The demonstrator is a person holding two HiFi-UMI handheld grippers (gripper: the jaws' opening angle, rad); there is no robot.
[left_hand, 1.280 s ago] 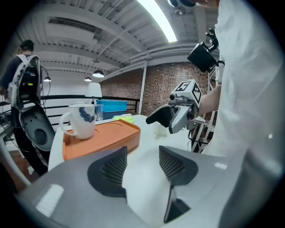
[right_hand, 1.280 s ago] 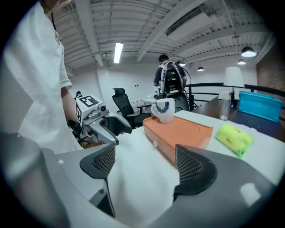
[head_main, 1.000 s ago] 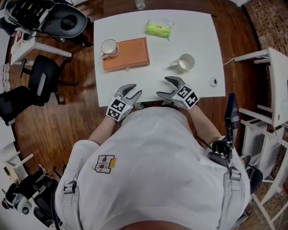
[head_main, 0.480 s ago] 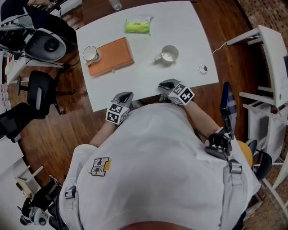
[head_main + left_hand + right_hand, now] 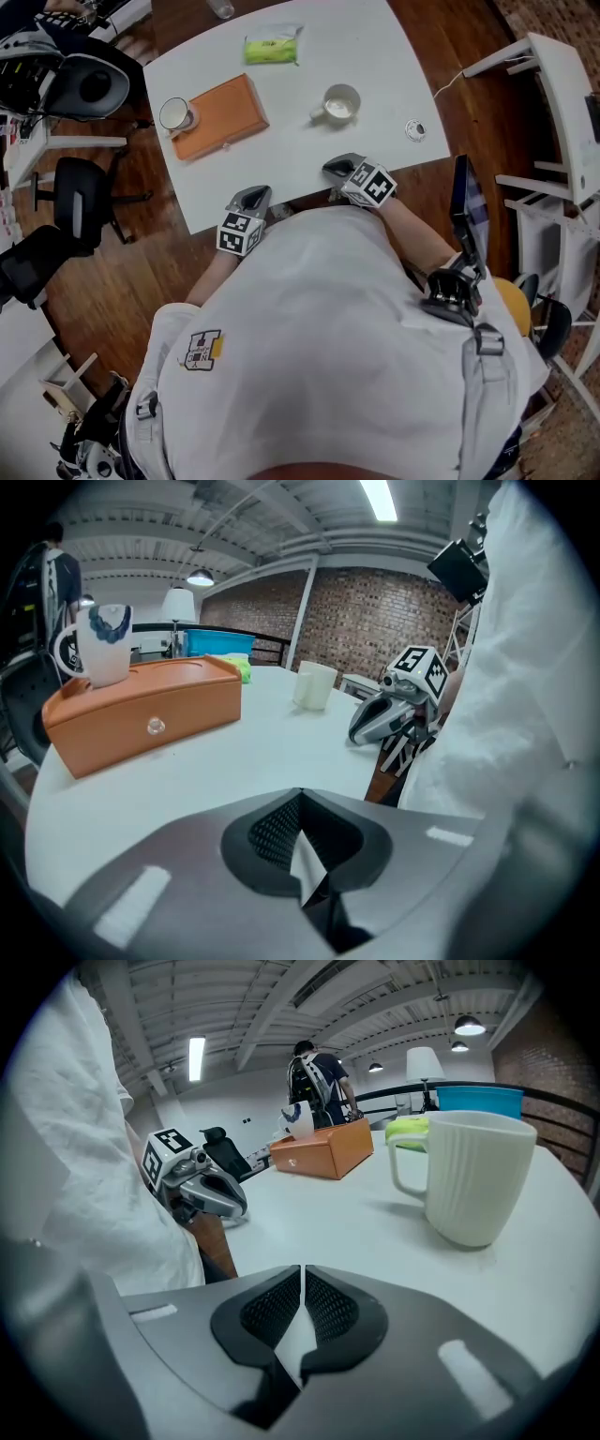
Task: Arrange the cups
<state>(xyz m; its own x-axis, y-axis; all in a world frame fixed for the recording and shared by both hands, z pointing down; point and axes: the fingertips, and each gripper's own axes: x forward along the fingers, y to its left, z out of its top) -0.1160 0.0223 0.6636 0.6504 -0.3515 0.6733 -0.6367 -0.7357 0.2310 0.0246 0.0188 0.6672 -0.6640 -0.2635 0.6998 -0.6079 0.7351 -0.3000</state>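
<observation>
Seeing left claw and right claw pressed together, empty, at near edge of table. Spotting ribbed cup upright on table, just beyond right claw, not touching. Spotting second cup at left end of box, well apart from left claw.

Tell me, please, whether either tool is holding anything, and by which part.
Nothing is held. The left tool is shut and empty; the right tool has just closed, also on nothing. The white cup stands untouched.
</observation>
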